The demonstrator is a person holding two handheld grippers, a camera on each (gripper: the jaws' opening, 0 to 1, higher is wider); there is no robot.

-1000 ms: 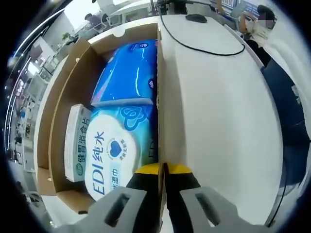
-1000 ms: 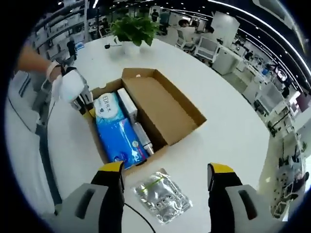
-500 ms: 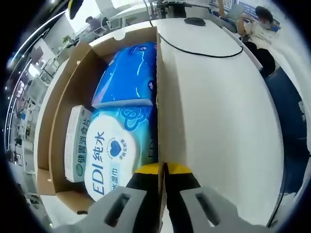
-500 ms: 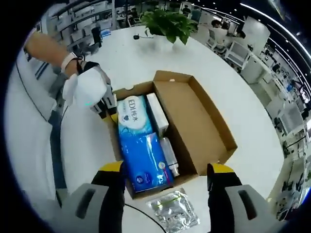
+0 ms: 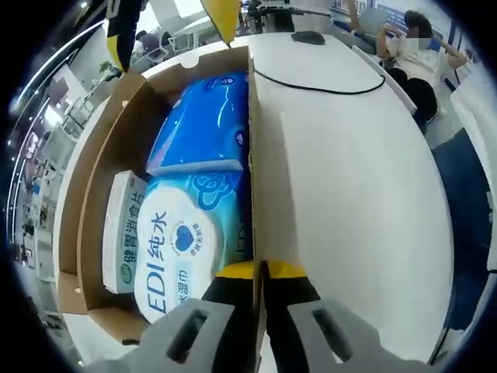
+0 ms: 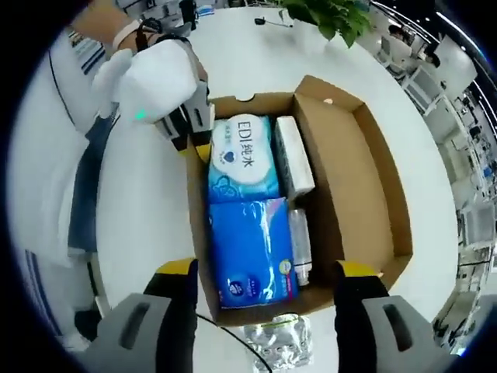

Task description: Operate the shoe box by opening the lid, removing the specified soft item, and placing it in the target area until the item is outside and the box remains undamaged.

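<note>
An open cardboard shoe box point(image 6: 349, 167) lies on a white table, its lid folded out flat beside it. Inside are a blue soft tissue pack point(image 6: 248, 249) point(image 5: 206, 116), a pale blue EDI wet-wipes pack point(image 6: 239, 155) point(image 5: 182, 249), a slim white-and-green carton point(image 6: 293, 155) point(image 5: 124, 229) and a clear bottle point(image 6: 299, 241). My left gripper point(image 5: 258, 270) point(image 6: 196, 140) is shut on the box's side wall point(image 5: 256, 155). My right gripper point(image 6: 266, 272) hovers open above the blue pack's end of the box, and its yellow fingertips point(image 5: 221, 15) show beyond the box's far end in the left gripper view.
A silvery foil bag point(image 6: 279, 342) lies on the table just outside the box's near end. A black cable point(image 5: 326, 85) crosses the white table point(image 5: 349, 217). A potted plant point(image 6: 334, 9) stands beyond the box. A person's hand holds the left gripper.
The right gripper has come forward over the box, so the box now sits between its jaws in its view. Its yellow tips have entered the left gripper view. The left gripper keeps its hold.
</note>
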